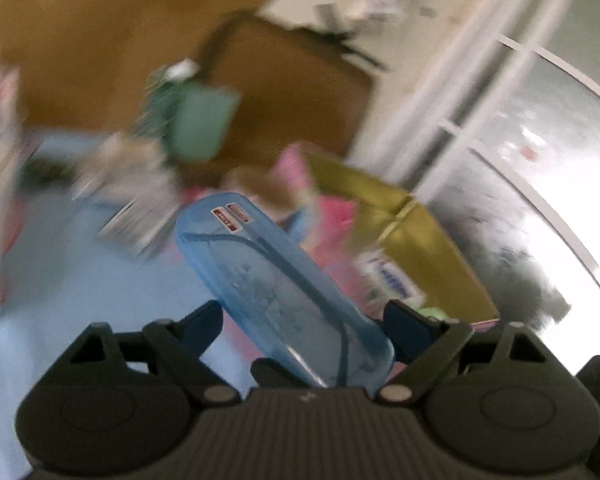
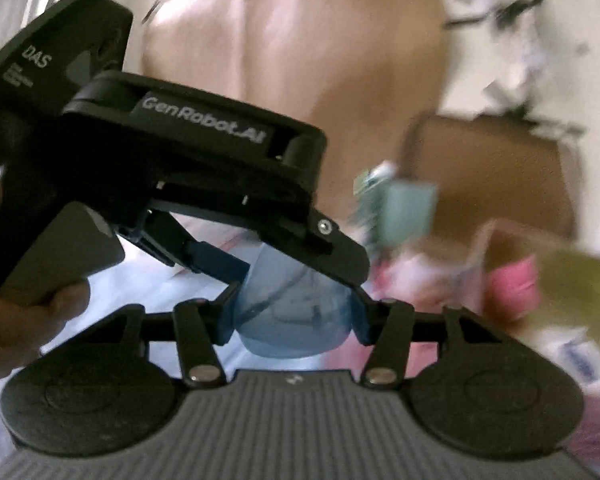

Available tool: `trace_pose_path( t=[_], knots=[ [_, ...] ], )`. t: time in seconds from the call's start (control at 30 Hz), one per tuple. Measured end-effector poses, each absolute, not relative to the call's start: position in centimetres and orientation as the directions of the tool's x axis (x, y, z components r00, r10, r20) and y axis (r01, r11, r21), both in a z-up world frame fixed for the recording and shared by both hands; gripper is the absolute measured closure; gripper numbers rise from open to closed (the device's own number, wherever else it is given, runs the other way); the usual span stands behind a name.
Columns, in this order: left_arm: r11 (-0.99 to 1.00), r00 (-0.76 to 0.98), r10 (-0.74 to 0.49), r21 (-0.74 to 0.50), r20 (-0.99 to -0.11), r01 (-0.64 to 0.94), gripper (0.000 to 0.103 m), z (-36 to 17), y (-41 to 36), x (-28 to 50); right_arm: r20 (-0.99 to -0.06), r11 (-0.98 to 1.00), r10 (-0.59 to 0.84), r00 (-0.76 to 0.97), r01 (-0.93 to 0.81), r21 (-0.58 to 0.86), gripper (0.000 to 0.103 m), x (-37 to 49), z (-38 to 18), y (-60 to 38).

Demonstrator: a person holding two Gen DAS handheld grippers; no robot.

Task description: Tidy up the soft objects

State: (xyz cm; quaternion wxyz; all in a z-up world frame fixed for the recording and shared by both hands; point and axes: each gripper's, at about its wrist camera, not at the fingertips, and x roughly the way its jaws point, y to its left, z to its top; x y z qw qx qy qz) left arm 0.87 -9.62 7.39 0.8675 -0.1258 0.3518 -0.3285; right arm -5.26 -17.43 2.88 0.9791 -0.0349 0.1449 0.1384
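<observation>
In the left wrist view, a blue bed sheet (image 1: 80, 280) fills the left side, with blurred clutter and a green box (image 1: 200, 124) beyond it. In the middle, a clear blue slipper (image 1: 268, 276) slants across the left claw (image 1: 300, 320), toe pointing up and away; its dark pads stand spread on either side of the slipper, and I cannot tell whether they press it. Farther right lie pink cloth (image 1: 336, 216) and an olive-yellow bag (image 1: 420, 232). In the right wrist view, a hand (image 2: 24, 320) holds the other gripper at left; at centre the right claw (image 2: 296, 316) pinches the slipper's rounded end between its blue pads.
</observation>
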Motion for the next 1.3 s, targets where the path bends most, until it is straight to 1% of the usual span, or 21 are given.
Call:
trace_pose_path(
  t=[0.1,0.17,0.33,0.43,0.5,0.57,0.63,0.7,0.8,0.9,0.97,1.03,1.17,1.2,1.3],
  knots=[
    [0.705,0.489,-0.703,-0.413,-0.516,0.577,0.013,9.2,-15.3,2.2,-0.224,0.986,0.134,0.965,-0.152,-0.068,0.046,-6.1,3.7,-20.6],
    [0.666,0.448,-0.732,-0.397,-0.514,0.632,0.013,9.3,-19.0,3.1,-0.206,0.996,0.043,0.978,-0.058,-0.068,0.046,-6.5,3.8,-23.5],
    [0.573,0.328,-0.783,-0.407,-0.528,0.712,0.013,7.4,-27.5,5.2,-0.232,0.991,-0.131,0.964,0.130,-0.017,0.046,-6.7,3.2,-30.5],
    [0.562,0.307,-0.784,-0.407,-0.539,0.720,0.012,6.1,-31.2,6.1,-0.266,0.979,-0.199,0.943,0.203,-0.014,0.046,-5.6,2.1,-33.5],
    [0.578,0.323,-0.769,-0.382,-0.552,0.721,0.012,5.5,-32.8,6.1,-0.281,0.967,-0.253,0.926,0.251,-0.045,0.045,-4.4,1.3,-34.6],
    [0.582,0.332,-0.761,-0.362,-0.558,0.728,0.012,5.5,-33.3,5.7,-0.277,0.940,-0.342,0.898,0.326,-0.105,0.045,-3.5,0.6,-35.0],
    [0.567,0.332,-0.773,-0.355,-0.540,0.743,0.011,5.9,-32.6,5.0,-0.271,0.927,-0.375,0.886,0.364,-0.092,0.044,-3.6,0.7,-35.8],
    [0.566,0.351,-0.780,-0.345,-0.518,0.749,0.011,6.5,-30.9,4.5,-0.263,0.926,-0.371,0.891,0.375,-0.037,0.042,-4.3,1.0,-36.4],
    [0.566,0.375,-0.796,-0.365,-0.475,0.739,0.010,7.2,-27.5,4.0,-0.248,0.934,-0.346,0.905,0.358,0.003,0.041,-4.8,1.7,-36.0],
    [0.590,0.432,-0.797,-0.391,-0.422,0.706,0.006,7.4,-22.3,3.5,-0.216,0.952,-0.294,0.931,0.305,0.020,0.041,-5.1,2.7,-34.5],
    [0.633,0.500,-0.771,-0.392,-0.394,0.668,0.004,7.1,-18.0,3.2,-0.205,0.968,-0.234,0.950,0.247,0.038,0.041,-5.4,3.5,-33.3],
    [0.699,0.576,-0.715,-0.372,-0.396,0.611,0.004,6.2,-13.7,3.1,-0.213,0.986,-0.136,0.968,0.154,0.071,0.041,-4.8,4.4,-31.8],
    [0.841,0.705,-0.541,-0.295,-0.459,0.454,0.004,3.4,-6.5,3.6,-0.278,0.985,0.107,0.955,-0.063,0.164,0.038,-2.4,5.2,-27.0],
    [0.857,0.716,-0.515,-0.299,-0.470,0.420,0.004,2.5,-4.9,3.9,-0.303,0.975,0.161,0.939,-0.104,0.196,0.038,-1.2,5.4,-26.1],
    [0.867,0.723,-0.492,-0.348,-0.484,0.357,0.005,0.8,-1.9,5.3,-0.374,0.931,0.306,0.876,-0.193,0.310,0.035,3.4,6.4,-22.8]
  ],
)
